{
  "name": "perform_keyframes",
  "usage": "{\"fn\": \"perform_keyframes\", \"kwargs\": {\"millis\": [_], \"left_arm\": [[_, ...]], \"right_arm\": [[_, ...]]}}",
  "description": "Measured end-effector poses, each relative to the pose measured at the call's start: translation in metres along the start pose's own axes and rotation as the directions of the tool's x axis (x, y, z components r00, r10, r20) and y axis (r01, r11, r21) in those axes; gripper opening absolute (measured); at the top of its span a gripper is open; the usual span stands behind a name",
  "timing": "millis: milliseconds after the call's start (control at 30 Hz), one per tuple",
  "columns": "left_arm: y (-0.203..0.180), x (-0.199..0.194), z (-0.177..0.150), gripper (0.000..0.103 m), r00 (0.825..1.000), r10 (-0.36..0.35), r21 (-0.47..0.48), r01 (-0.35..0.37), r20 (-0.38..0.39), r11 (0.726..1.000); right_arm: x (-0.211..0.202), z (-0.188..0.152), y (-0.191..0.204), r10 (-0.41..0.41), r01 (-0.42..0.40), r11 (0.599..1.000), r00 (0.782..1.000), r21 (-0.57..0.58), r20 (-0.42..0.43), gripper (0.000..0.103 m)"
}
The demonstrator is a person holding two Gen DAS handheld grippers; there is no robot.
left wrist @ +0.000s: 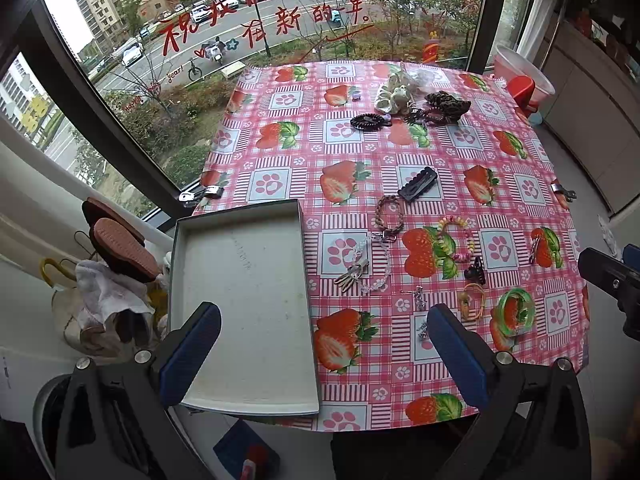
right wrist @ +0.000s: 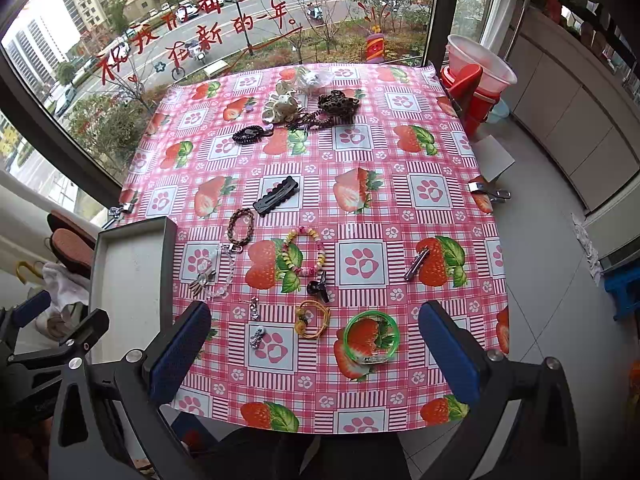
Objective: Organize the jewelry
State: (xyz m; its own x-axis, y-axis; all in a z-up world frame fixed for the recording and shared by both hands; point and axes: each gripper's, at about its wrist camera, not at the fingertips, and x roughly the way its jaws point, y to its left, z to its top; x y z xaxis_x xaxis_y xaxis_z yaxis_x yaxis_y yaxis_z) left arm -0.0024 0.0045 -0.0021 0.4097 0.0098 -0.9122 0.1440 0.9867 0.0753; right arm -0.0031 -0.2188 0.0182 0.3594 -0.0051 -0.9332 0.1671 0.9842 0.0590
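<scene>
Window-side room, street and parked cars beyond the glass; desk (right wrist: 400,208) under a pink strawberry-and-paw cloth. Nothing sorted yet, by the look of it: grey tray (left wrist: 240,216) at lower left of left wrist view, overhanging the desk's near-left corner, bare inside but for scuffs. All pieces loose on the cloth. Near cluster, centre to lower centre of right wrist view: green bangle (right wrist: 371,338), yellow-orange hair tie (right wrist: 312,319), small black claw clip (right wrist: 318,282), pastel bead bracelet (right wrist: 304,252), braided brown bracelet (right wrist: 241,226), clear bead strand (right wrist: 224,276) with a clasp, two small silver bits (right wrist: 255,322), black scalloped barrette (right wrist: 277,195), slim clip (right wrist: 416,264) off to the right. Far cluster, upper centre: scrunchies and coil ties (right wrist: 308,108), untouched. Left tongs (left wrist: 320,356) spread wide, holding nothing, hovering over tray edge and cloth. Right tongs (right wrist: 316,356) likewise spread and bare, green bangle just ahead between the tips. Whole job left: every item to the tray.
</scene>
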Motion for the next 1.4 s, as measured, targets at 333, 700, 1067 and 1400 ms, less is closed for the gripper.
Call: {"fn": "perform_keyframes", "kwargs": {"millis": [333, 700, 1067, 1400], "left_arm": [[0.001, 0.004, 0.001, 0.103, 1.000, 0.000, 0.001, 0.000, -0.005, 1.000], [0.000, 0.007, 0.001, 0.103, 1.000, 0.000, 0.003, 0.000, -0.009, 1.000], [-0.001, 0.012, -0.001, 0.103, 1.000, 0.000, 0.009, 0.000, -0.023, 1.000], [-0.008, 0.027, 0.002, 0.103, 0.997, 0.009, 0.020, -0.007, -0.078, 1.000]], "right_arm": [[0.001, 0.001, 0.000, 0.000, 0.000, 1.000, 1.000, 0.001, -0.002, 0.103], [0.001, 0.001, 0.000, 0.000, 0.000, 1.000, 1.000, 0.001, -0.002, 0.103], [0.004, -0.002, 0.000, -0.001, 0.001, 1.000, 1.000, 0.004, -0.015, 0.103], [0.015, -0.005, -0.005, 0.007, -0.006, 1.000, 0.998, 0.023, -0.064, 0.103]]}}
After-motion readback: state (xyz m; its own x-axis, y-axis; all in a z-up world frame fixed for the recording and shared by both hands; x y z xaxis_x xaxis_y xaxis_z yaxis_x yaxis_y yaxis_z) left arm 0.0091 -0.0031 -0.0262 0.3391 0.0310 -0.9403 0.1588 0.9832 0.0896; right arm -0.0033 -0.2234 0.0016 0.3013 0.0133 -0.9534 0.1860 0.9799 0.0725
